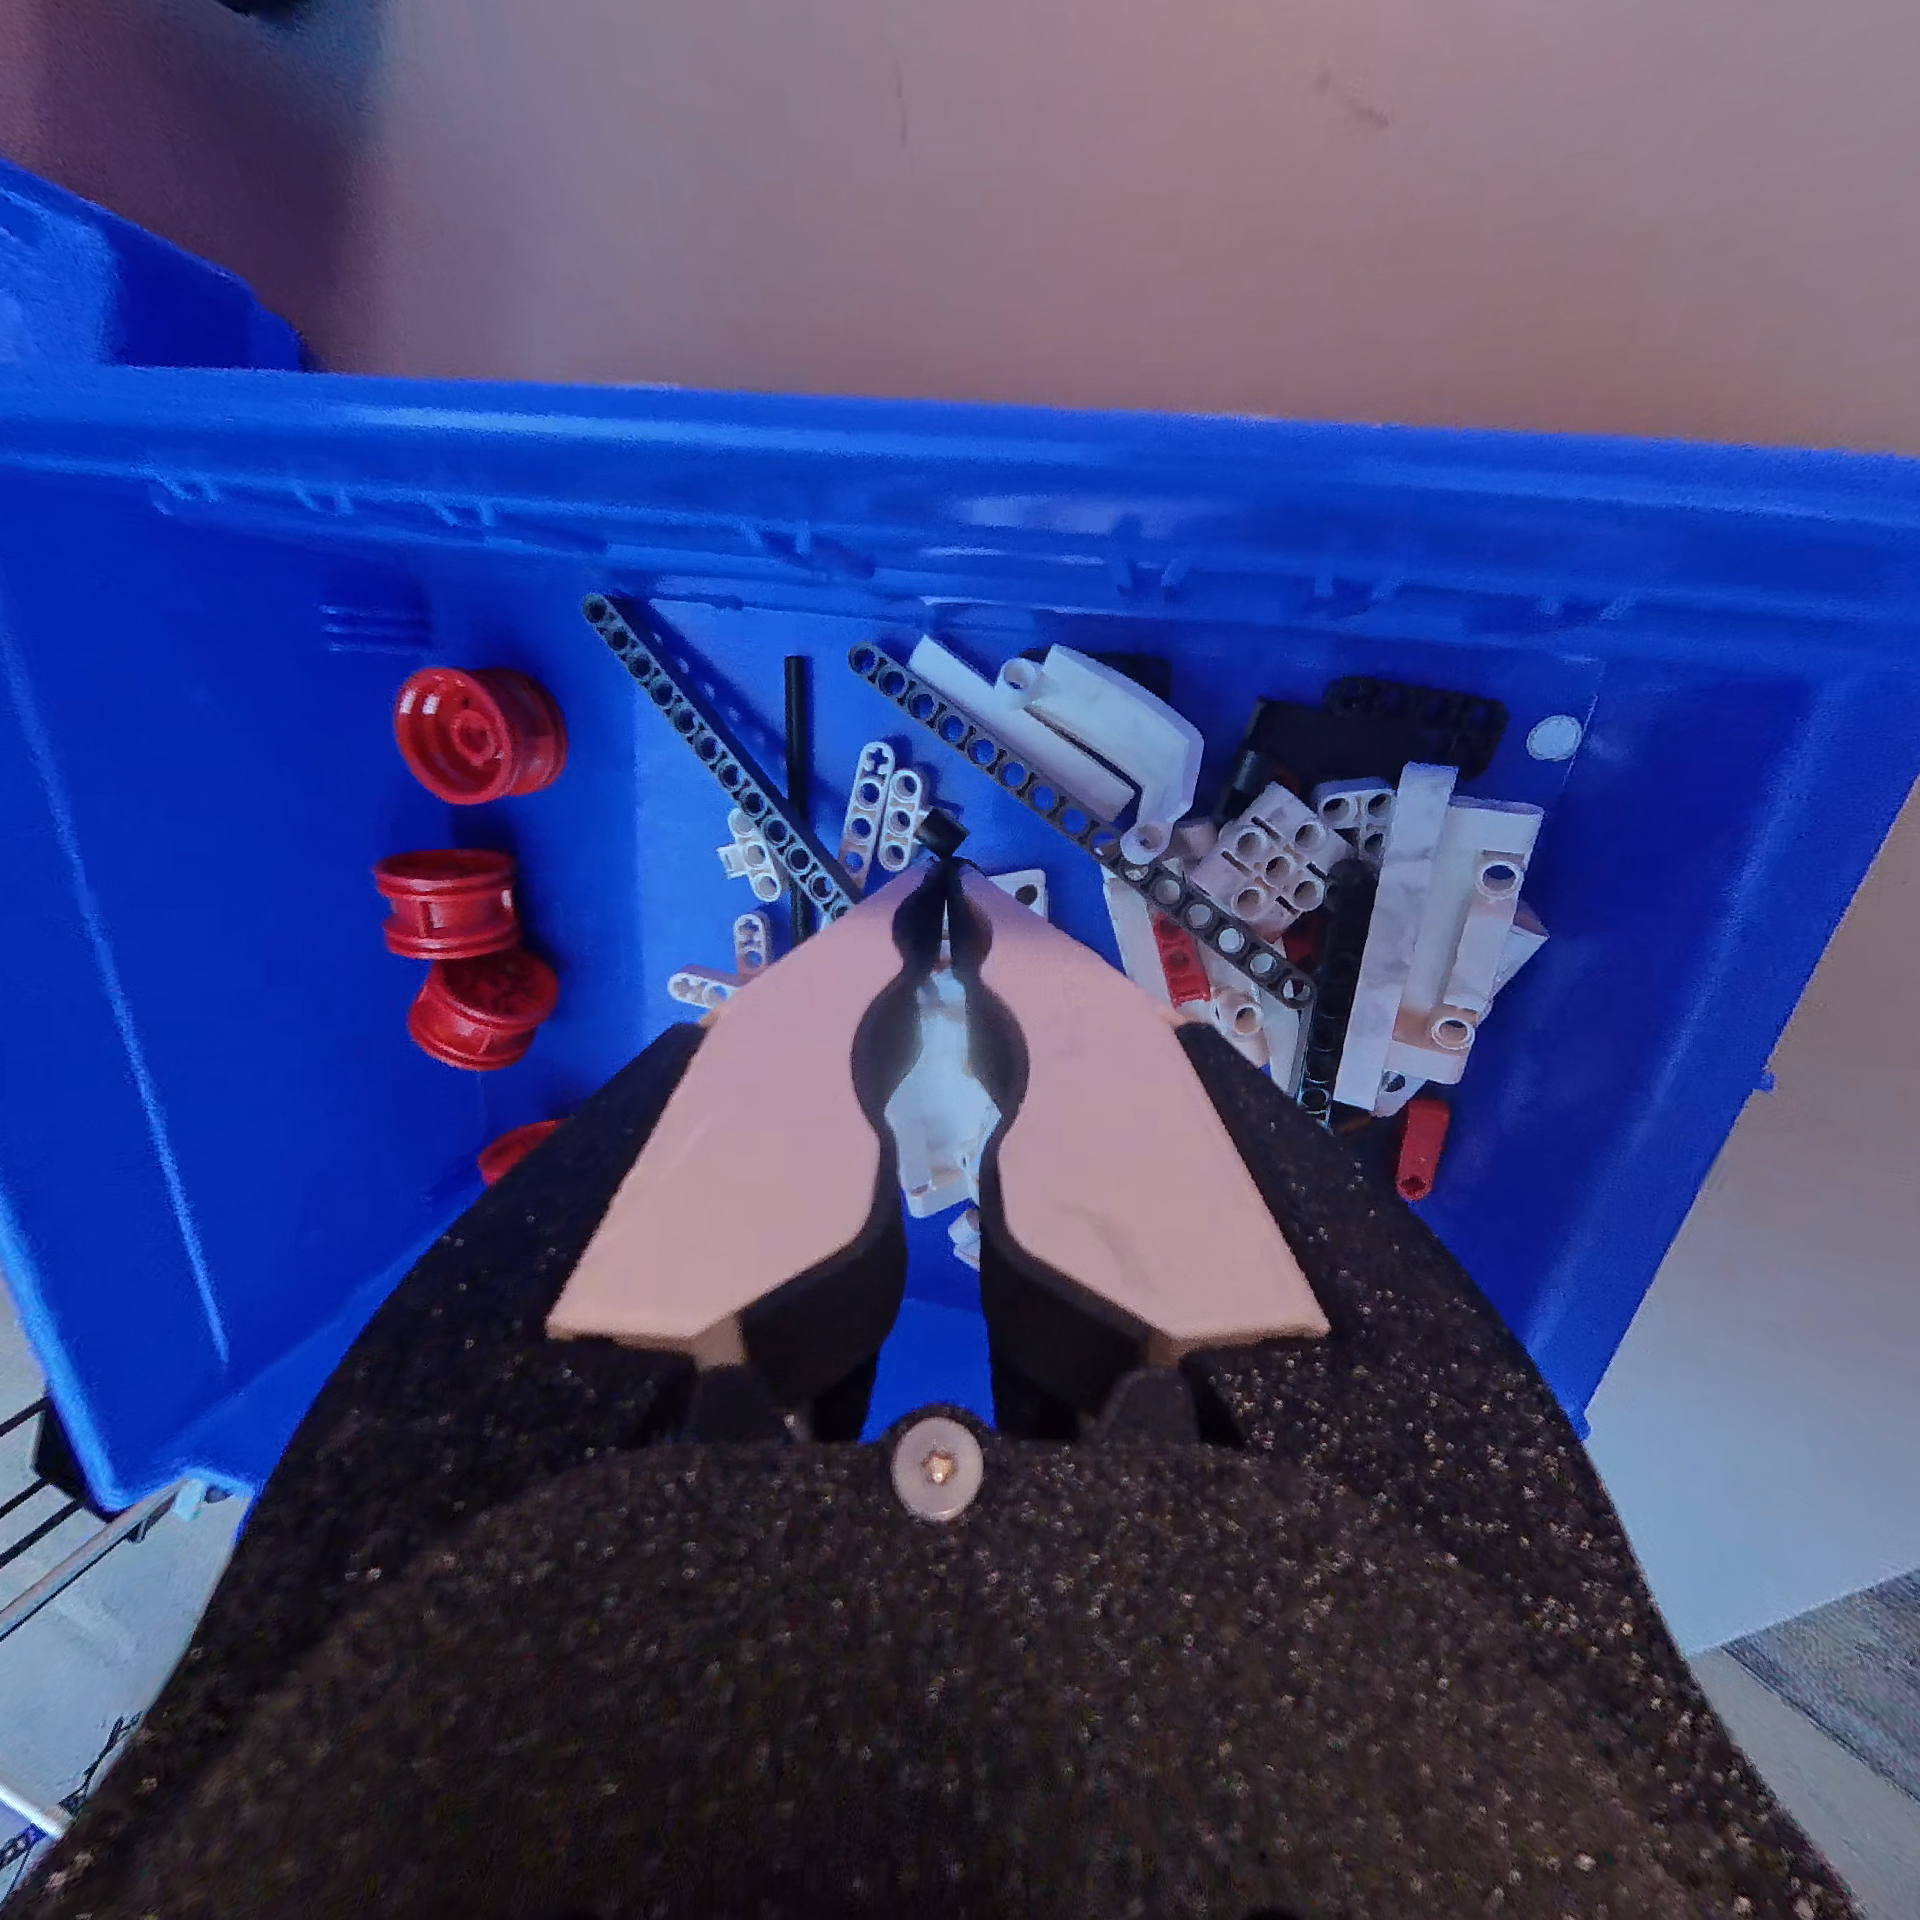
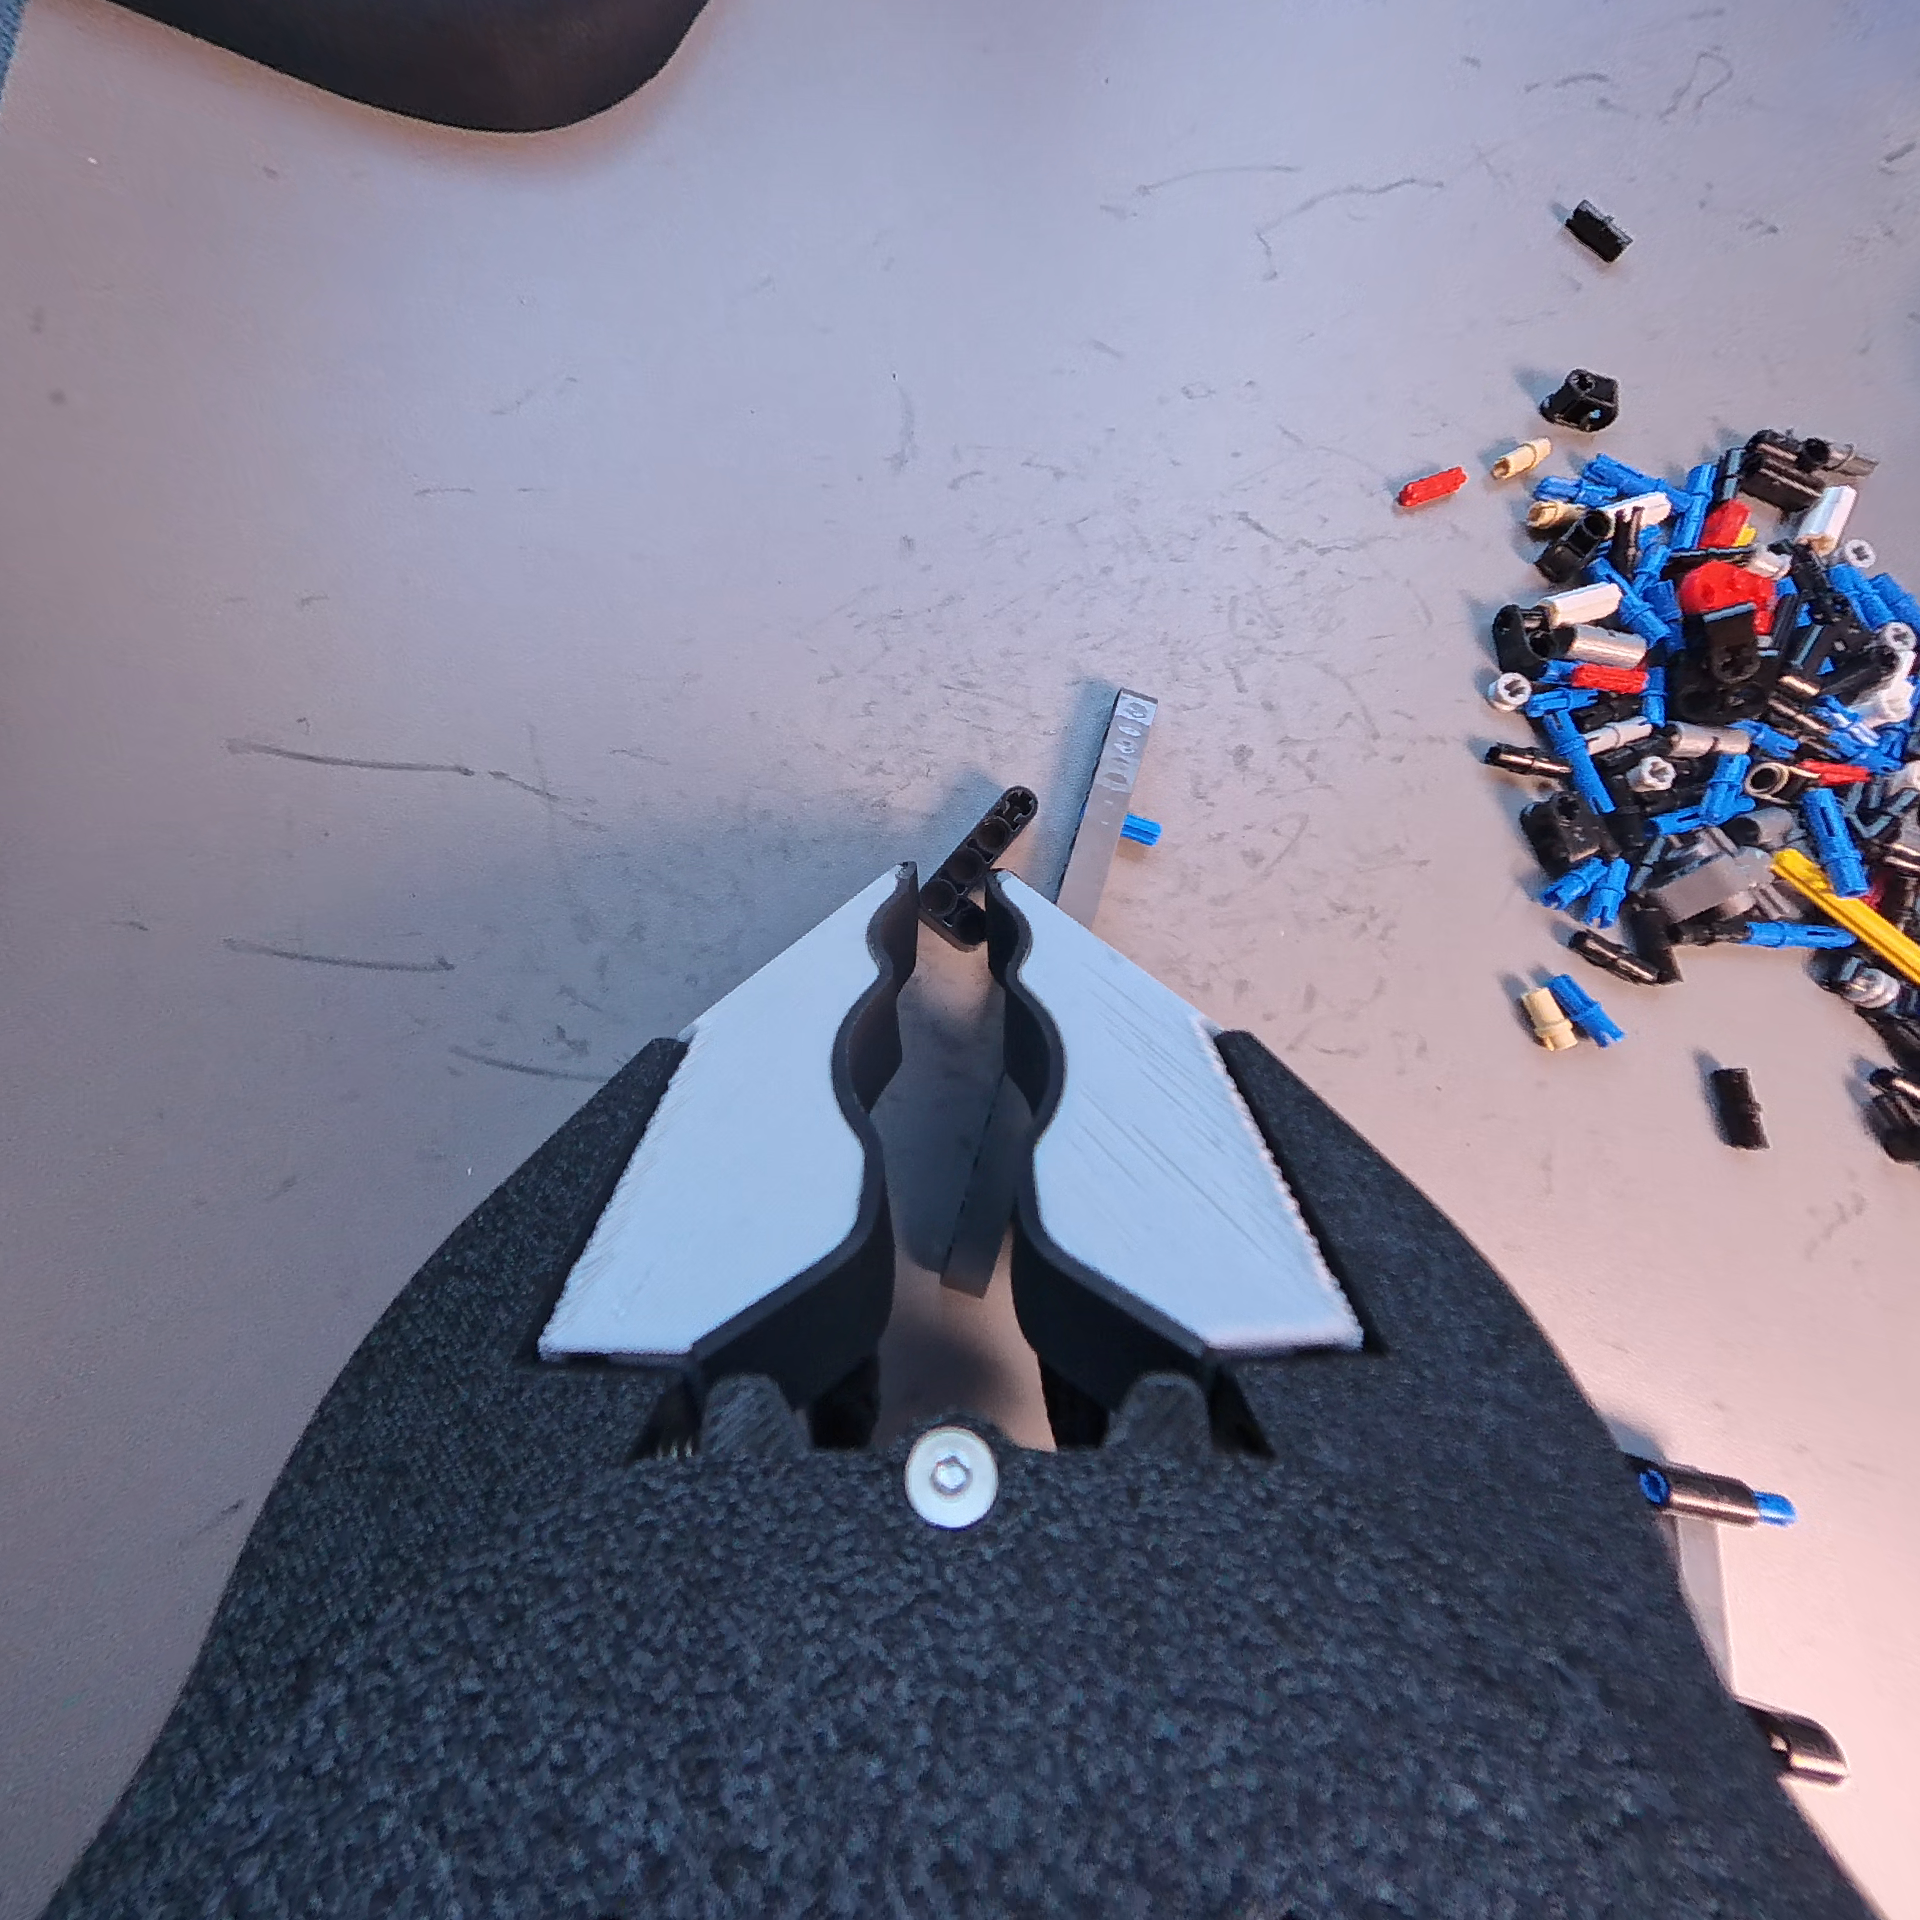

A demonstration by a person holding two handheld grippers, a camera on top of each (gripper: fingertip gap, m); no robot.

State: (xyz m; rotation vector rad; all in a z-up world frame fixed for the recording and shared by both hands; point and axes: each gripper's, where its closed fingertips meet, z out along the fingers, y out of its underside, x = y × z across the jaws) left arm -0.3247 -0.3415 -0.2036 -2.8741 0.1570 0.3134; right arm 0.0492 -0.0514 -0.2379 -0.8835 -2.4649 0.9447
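Observation:
My left gripper (image 1: 940, 885) is inside a blue plastic bin (image 1: 935, 468), over loose building-toy parts. Its tips are shut on a small black pin-like piece (image 1: 941, 834) that sticks out beyond them. Around it lie black holed beams (image 1: 1081, 826), white beams and panels (image 1: 1101, 732), and red wheel hubs (image 1: 480, 734) to the left. My right gripper (image 2: 951, 888) is low over a scratched grey table (image 2: 520, 520). Its jaws are closed on a short black holed beam (image 2: 982, 847). A long grey beam (image 2: 1117, 774) with a blue pin (image 2: 1141, 828) runs under the right finger.
A heap of small blue, black, grey and red pins and connectors (image 2: 1725, 675) lies on the table at the right, with strays such as a red pin (image 2: 1431, 486) and a black piece (image 2: 1598, 230). A dark curved object (image 2: 436, 62) sits at top left. About 50 centimetres separates my left fingertips from my right. Between my right fingertips and the dark curved object (image 2: 436, 62) there is roughly 20 centimetres.

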